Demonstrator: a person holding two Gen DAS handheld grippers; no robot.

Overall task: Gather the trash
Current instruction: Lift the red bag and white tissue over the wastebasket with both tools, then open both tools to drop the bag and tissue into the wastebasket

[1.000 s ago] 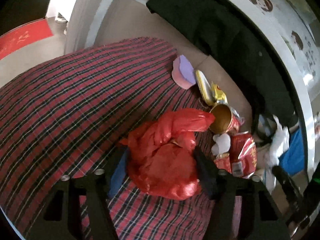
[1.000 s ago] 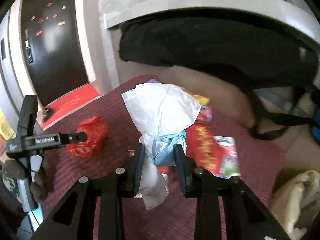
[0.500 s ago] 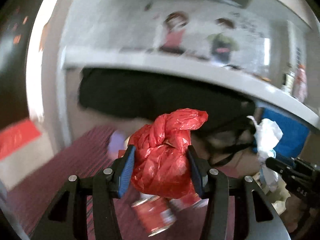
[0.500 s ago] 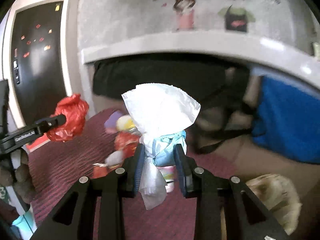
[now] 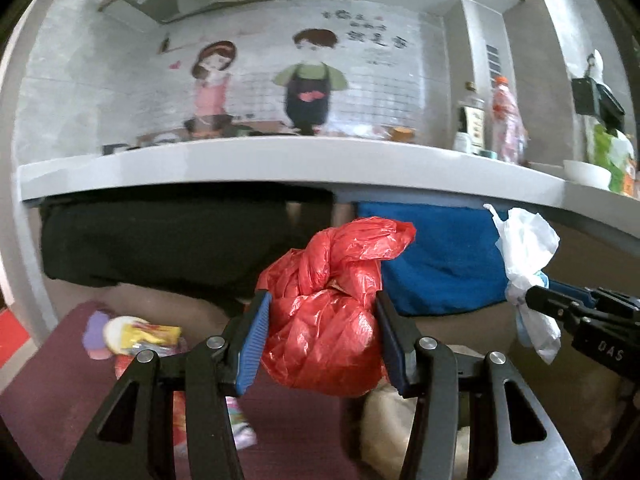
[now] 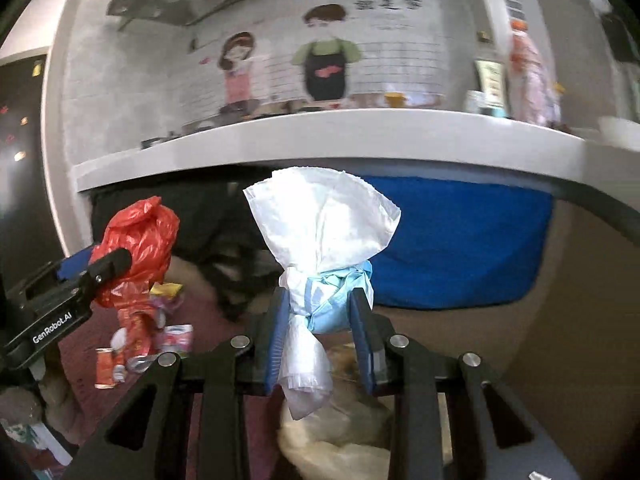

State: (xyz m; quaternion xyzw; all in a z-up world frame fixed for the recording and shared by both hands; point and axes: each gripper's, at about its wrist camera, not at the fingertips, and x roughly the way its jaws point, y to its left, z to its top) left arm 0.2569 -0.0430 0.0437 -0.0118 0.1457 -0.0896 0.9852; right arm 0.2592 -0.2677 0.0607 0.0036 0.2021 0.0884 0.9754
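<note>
My left gripper [image 5: 320, 320] is shut on a knotted red plastic bag [image 5: 332, 304] and holds it in the air above the red plaid cloth [image 5: 48, 360]. My right gripper [image 6: 320, 320] is shut on a tied white plastic bag [image 6: 320, 236] with blue material inside, also lifted. The white bag shows at the right of the left wrist view [image 5: 524, 264]. The red bag shows at the left of the right wrist view [image 6: 136, 248]. Loose wrappers and crushed red cans [image 6: 132, 332] lie on the cloth below.
A grey counter ledge [image 5: 280, 164] runs across ahead with bottles [image 5: 504, 120] and a bowl [image 5: 586, 174] on it. Under it hang a black bag [image 5: 160, 240] and a blue cloth [image 5: 440, 264]. A beige bundle [image 6: 340, 436] lies below the grippers.
Both grippers have risen off the cloth with their bags and tilted up toward the counter and wall. The trash pile has dropped lower in view.
</note>
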